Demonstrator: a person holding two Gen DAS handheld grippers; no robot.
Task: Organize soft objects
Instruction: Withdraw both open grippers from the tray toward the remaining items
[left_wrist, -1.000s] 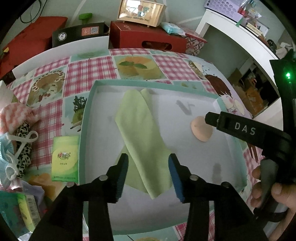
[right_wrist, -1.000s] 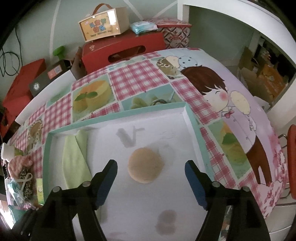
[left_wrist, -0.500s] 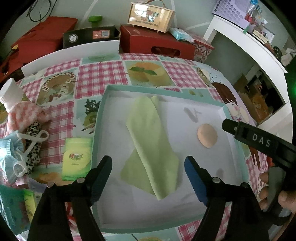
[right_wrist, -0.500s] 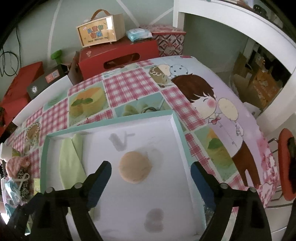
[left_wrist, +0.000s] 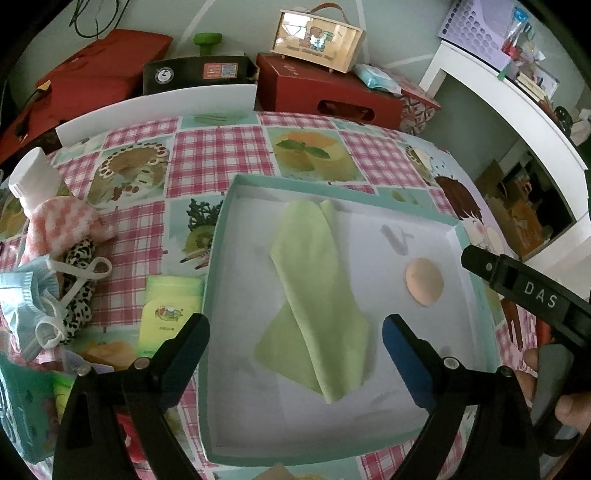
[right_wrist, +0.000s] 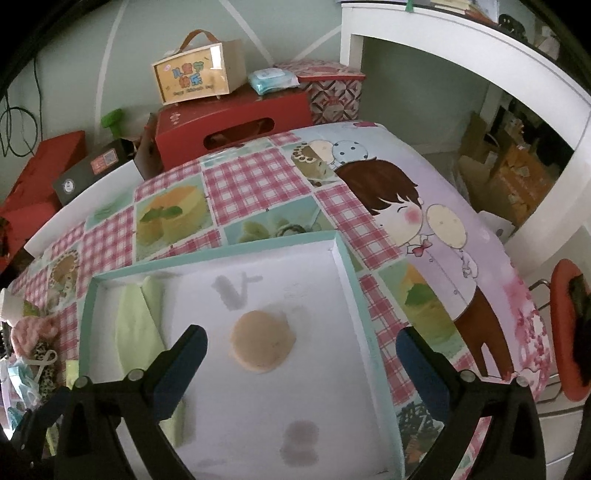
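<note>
1. Green cloth (left_wrist: 317, 291) is lying folded inside the shallow teal-rimmed tray (left_wrist: 218, 236), toward the tray's nine o'clock side in the right wrist view (right_wrist: 138, 325).
2. Round peach sponge (right_wrist: 263, 345) is resting flat on the tray's white floor, well apart from the cloth, at about three o'clock from it in the left wrist view (left_wrist: 424, 282).
3. Left gripper (left_wrist: 295, 354) is hovering over the near end of the cloth with its jaws opening wide; the cloth is showing between the blue pads, but neither pad is touching it.
4. Right gripper (right_wrist: 301, 369) is hanging above the sponge, its jaws also opening and holding nothing; the sponge is sitting in the gap, clear of both pads.
5. White letters "DAS" are showing on the black body of the right gripper (left_wrist: 539, 295), which is entering the left wrist view at three o'clock with a hand (left_wrist: 554, 402) wrapped around its handle.
6. Pink checked cloth (left_wrist: 55, 229), a leopard-print piece (left_wrist: 79, 284) and a blue mask (left_wrist: 26, 302) are lying heaped on the checked tablecloth (left_wrist: 218, 147) at nine o'clock of the tray.
7. Green packet (left_wrist: 168, 310) with a small printed logo, too small to read, is lying just beside the tray's left wall.
8. Wooden box with a handle (right_wrist: 199, 72), bearing colourful characters I cannot read, is sitting on a red box (right_wrist: 236, 122) at twelve o'clock beyond the table.
</note>
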